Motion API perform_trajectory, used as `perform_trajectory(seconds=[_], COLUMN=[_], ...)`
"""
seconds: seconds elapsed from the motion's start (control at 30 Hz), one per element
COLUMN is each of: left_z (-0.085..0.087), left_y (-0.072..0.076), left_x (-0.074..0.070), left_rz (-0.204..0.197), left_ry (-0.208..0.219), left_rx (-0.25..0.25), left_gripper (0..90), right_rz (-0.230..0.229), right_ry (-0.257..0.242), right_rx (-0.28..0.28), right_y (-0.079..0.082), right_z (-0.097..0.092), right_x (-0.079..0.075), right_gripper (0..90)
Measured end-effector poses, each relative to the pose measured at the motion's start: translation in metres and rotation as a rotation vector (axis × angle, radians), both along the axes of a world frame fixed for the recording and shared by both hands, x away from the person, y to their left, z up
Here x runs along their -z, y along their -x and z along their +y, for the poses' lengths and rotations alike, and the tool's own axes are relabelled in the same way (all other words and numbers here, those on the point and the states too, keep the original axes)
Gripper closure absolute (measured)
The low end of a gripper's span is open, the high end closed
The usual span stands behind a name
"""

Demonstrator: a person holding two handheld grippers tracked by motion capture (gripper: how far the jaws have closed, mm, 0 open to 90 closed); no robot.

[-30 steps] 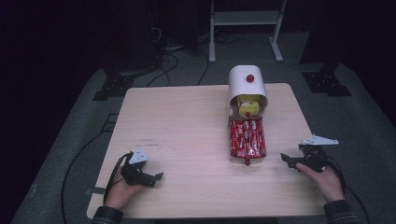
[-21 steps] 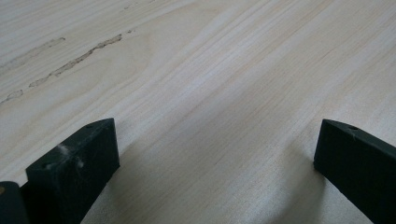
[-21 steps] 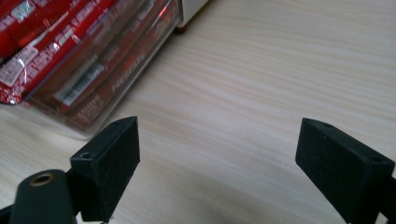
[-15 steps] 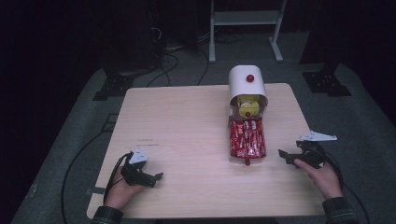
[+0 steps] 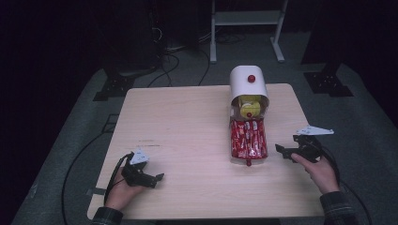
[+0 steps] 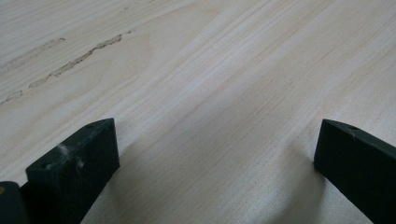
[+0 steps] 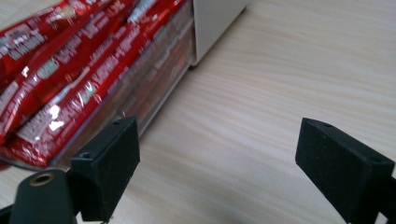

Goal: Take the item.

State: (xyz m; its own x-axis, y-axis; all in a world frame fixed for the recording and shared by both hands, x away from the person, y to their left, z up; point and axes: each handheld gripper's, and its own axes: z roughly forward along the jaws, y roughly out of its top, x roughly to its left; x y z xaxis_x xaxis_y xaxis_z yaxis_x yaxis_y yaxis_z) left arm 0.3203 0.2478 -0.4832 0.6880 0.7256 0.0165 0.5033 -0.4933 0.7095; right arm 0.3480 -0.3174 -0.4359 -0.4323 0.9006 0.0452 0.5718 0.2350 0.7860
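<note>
1. I am holding my left hand (image 5: 119,191) at the near left corner of the light wooden table (image 5: 187,122), and it is gripping the black left gripper (image 5: 157,178) low over the board, with the grey three-cornered plate (image 5: 139,157) lying on its top.
2. In the left gripper view, the two black jaws of this gripper are standing wide apart, with nothing but bare pale wood grain between them. A thin dark scratch mark (image 6: 70,63) is running across the wood in the far left part of that view.
3. Further right, a white rounded container with a small red knob (image 5: 248,84) is sitting near the far edge of the table, and something yellow (image 5: 248,107) is showing in its open front.
4. Touching its front, a clear plastic drawer tray (image 5: 248,140) is lying pulled out toward me, and it is carrying red shiny snack packets (image 7: 65,74) packed side by side.
5. The tray is ending in a small red handle (image 5: 248,162) at its near end.
6. At the right, my right hand (image 5: 319,171) is holding the black right gripper (image 5: 281,151) just beside the near right side of the tray, pointing toward it but not touching it.
7. In the right gripper view, its jaws are also spread wide, holding nothing. The left jaw is standing close to the clear wall of the tray, and the right jaw is over bare wood.
</note>
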Motion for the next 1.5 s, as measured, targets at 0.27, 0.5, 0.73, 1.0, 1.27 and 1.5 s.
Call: perform_trajectory(seconds=[0.27,0.5,0.73,1.0,1.27,1.5], left_z=[-0.001,-0.003,-0.005,-0.006,-0.006,-0.006], left_y=[-0.001,-0.003,-0.005,-0.006,-0.006,-0.006], left_x=[0.0,0.0,0.0,0.0,0.0,0.0], left_rz=[-0.005,-0.004,-0.004,-0.005,-0.006,-0.006], left_ry=[0.004,0.004,0.001,0.003,0.003,0.003], left_rx=[-0.003,0.0,0.006,0.004,0.004,0.004], left_gripper=[0.0,0.0,0.0,0.0,0.0,0.0], right_rz=[-0.01,-0.025,-0.034,-0.037,-0.04,-0.042], right_ry=[-0.009,-0.025,-0.037,-0.04,-0.042,-0.044], right_rx=[-0.013,-0.013,-0.022,-0.045,-0.068,-0.085], right_y=[-0.003,-0.003,-0.004,-0.008,-0.012,-0.015], right_z=[0.006,0.008,0.012,0.021,0.031,0.039], right_x=[-0.007,-0.014,-0.02,-0.025,-0.029,-0.032], right_gripper=[13.0,13.0,13.0,13.2,13.5,13.5])
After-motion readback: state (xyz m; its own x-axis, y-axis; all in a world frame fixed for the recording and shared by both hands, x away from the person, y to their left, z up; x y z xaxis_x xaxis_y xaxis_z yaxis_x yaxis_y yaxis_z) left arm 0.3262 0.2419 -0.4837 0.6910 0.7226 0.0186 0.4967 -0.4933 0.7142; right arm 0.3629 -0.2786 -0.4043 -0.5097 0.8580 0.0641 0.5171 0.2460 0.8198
